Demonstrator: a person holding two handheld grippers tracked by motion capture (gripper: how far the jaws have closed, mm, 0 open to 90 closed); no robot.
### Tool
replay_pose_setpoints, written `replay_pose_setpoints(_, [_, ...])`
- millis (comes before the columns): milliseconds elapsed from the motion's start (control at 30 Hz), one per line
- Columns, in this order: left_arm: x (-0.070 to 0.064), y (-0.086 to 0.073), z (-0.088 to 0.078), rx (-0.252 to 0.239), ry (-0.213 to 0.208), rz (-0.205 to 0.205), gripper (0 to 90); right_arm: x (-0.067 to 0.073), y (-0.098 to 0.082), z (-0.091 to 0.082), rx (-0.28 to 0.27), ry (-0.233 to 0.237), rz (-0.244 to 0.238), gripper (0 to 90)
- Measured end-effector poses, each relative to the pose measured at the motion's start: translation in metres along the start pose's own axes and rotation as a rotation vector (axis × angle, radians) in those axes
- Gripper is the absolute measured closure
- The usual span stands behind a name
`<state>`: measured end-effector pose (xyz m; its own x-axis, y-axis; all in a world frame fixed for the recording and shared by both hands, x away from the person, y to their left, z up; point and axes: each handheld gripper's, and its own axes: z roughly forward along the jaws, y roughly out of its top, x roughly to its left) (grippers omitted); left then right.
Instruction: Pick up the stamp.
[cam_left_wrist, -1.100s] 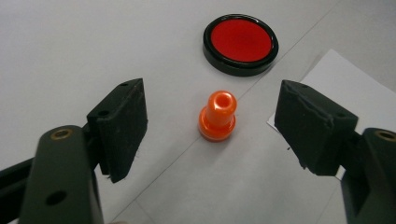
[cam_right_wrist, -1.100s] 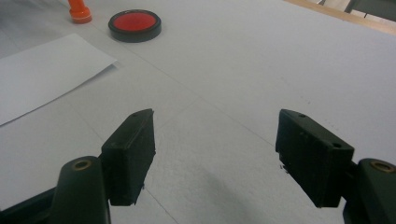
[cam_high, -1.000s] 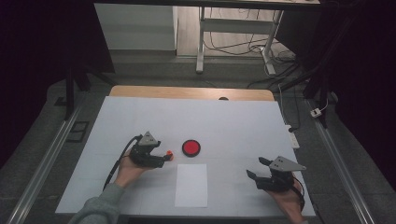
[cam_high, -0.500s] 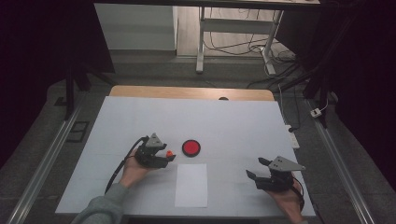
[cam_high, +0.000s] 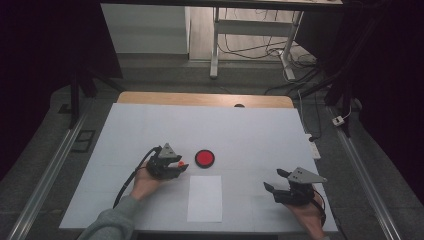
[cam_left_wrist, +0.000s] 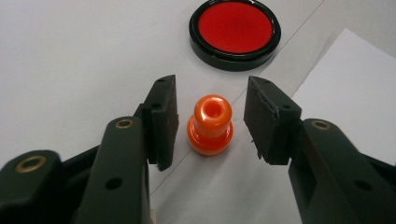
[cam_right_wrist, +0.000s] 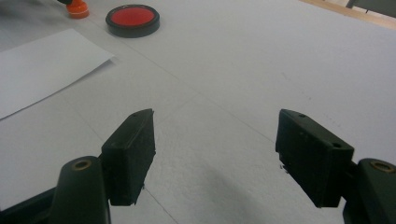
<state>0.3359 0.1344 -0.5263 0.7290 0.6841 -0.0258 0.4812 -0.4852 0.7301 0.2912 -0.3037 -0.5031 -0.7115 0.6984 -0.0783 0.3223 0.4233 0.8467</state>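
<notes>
A small orange stamp (cam_left_wrist: 210, 125) stands upright on the white table cover (cam_high: 250, 135), just left of a round black-rimmed red ink pad (cam_left_wrist: 235, 28). My left gripper (cam_left_wrist: 210, 88) straddles the stamp. Its jaws have just been closing on it, and a narrow gap still shows between each pad and the stamp. In the high view the left gripper (cam_high: 179, 168) lies left of the ink pad (cam_high: 204, 158), with the stamp (cam_high: 181, 163) at its tips. My right gripper (cam_high: 275, 181) rests near the front right, open and with nothing in it (cam_right_wrist: 215, 116).
A white sheet of paper (cam_high: 205, 198) lies flat in front of the ink pad, between the two hands. A wooden edge (cam_high: 205, 99) borders the far side of the table. Table legs and cables (cam_high: 260, 45) stand on the floor beyond.
The left gripper has edged right, so the orange stamp now sits between its jaws, and the jaws have narrowed around it. The right gripper has kept still.
</notes>
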Motion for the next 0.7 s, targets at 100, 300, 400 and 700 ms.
replay_pose_setpoints(100, [-0.0005, 0.0000, 0.0013, 0.002, -0.003, 0.003, 56.3, -0.0002, -0.0002, 0.0001, 0.000, 0.001, 0.000, 28.0])
replay_pose_setpoints(300, [-0.0011, 0.0000, 0.0033, 0.007, 0.001, 0.007, 59.5, -0.0004, -0.0002, -0.0003, 0.002, -0.001, 0.001, 28.0])
replay_pose_setpoints(400, [-0.0010, -0.0001, 0.0035, 0.010, 0.002, 0.007, 63.2, -0.0006, -0.0003, -0.0004, 0.004, -0.001, 0.000, 28.0])
replay_pose_setpoints(700, [0.0005, -0.0006, 0.0033, 0.018, 0.000, 0.004, 71.8, -0.0004, -0.0002, -0.0002, 0.001, 0.000, 0.001, 28.0])
